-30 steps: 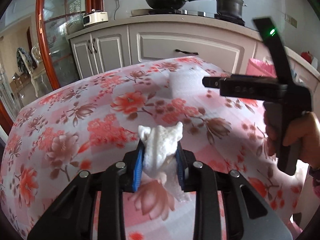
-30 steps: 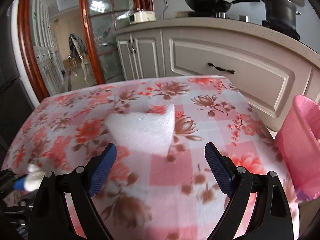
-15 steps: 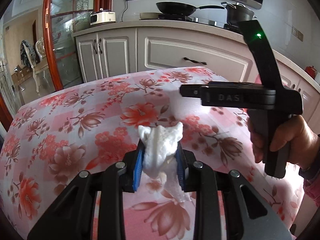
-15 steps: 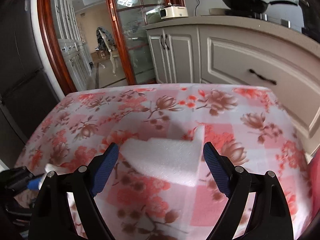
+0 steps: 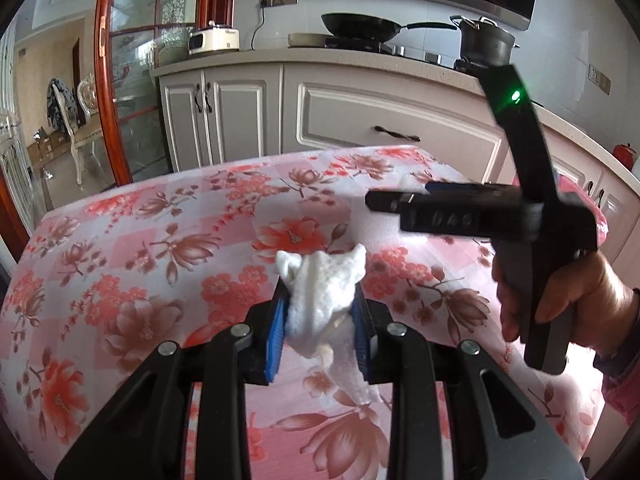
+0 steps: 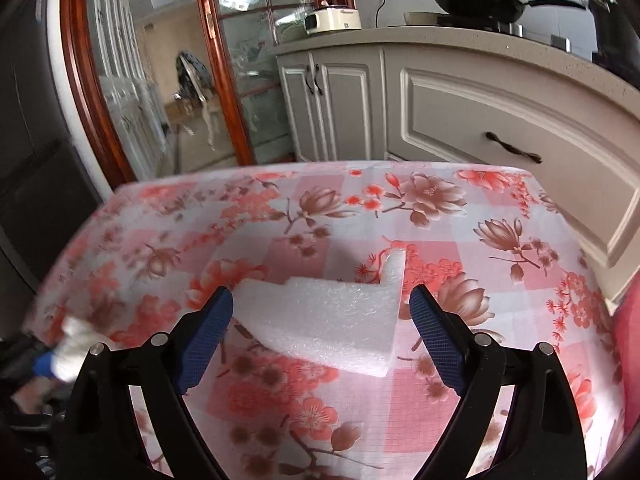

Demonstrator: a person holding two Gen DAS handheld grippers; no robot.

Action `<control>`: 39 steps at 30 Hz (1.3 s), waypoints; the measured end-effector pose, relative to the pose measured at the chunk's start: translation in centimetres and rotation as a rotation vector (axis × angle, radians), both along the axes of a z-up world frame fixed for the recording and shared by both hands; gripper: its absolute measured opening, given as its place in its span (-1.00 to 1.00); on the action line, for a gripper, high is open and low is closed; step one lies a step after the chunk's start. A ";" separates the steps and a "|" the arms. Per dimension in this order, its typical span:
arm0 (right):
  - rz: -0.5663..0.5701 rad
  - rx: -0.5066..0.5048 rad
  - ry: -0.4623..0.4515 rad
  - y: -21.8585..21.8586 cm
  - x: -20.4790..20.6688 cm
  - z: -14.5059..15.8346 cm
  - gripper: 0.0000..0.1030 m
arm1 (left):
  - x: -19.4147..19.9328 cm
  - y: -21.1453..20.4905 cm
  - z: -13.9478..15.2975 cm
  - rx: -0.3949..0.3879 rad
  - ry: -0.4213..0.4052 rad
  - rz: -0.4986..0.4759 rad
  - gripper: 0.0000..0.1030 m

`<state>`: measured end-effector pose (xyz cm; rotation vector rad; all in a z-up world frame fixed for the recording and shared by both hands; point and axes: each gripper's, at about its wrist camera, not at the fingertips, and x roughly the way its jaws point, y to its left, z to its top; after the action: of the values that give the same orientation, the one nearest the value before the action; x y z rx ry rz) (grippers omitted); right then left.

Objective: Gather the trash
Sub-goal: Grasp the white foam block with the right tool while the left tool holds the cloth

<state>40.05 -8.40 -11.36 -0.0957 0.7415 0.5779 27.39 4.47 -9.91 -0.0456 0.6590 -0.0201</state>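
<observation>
Floral pink-and-red cloth covers our tabletop (image 6: 460, 408), grey kitchen cabinets (image 6: 460, 104) behind it. Our left gripper (image 5: 320, 320) fingers clamp a crumpled white foam wad (image 5: 320, 292); our right gripper (image 6: 322, 316) fingers, opening, straddle the flat white foam slab (image 6: 332, 316) on the tabletop.

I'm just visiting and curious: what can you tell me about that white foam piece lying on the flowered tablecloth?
The white foam piece is a flat slab that looks like packing foam with a bubbly, grainy surface. Its outline is stepped, roughly L-shaped, with a narrow tab rising at the far right corner. It lies flat on the flowered tablecloth, whole and uncrushed. It sits between the blue pads of the right gripper, whose jaws are opening; neither pad presses on it.
</observation>
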 end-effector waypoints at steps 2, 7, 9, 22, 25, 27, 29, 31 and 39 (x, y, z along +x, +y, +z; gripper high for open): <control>-0.004 -0.002 -0.002 0.7 -0.1 -0.3 0.64 | -0.3 0.3 0.1 0.000 -0.005 0.007 -0.45; -0.001 -0.035 -0.020 2.4 -0.7 0.5 0.64 | -0.9 1.4 0.2 -0.015 0.001 0.035 -0.45; -0.013 -0.076 -0.039 2.9 -1.1 0.5 0.64 | -1.3 1.7 0.6 -0.015 -0.011 0.044 -0.45; -0.039 -0.144 -0.013 4.7 -2.0 -0.5 0.64 | -2.7 2.9 1.0 -0.050 -0.029 0.068 -0.45; -0.058 -0.148 -0.011 5.0 -2.0 -1.1 0.64 | -3.0 3.1 1.0 -0.047 -0.029 0.072 -0.45; -0.067 -0.154 -0.004 5.2 -1.8 -1.3 0.64 | -3.1 3.2 1.0 -0.050 -0.027 0.075 -0.45; -0.071 -0.150 -0.007 5.3 -1.8 -1.3 0.60 | -3.1 3.4 1.0 -0.051 -0.028 0.078 -0.45; -0.079 -0.121 -0.014 4.8 -2.1 -1.1 0.41 | -3.3 3.4 1.2 -0.050 -0.033 0.080 -0.45; -0.095 -0.058 0.024 2.1 -3.4 -0.2 -0.06 | -4.3 2.9 1.6 -0.042 -0.040 0.081 -0.45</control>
<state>36.64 -6.27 -11.54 -0.1071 0.7825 0.4680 23.09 7.35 -8.34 -0.1123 0.6160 0.0426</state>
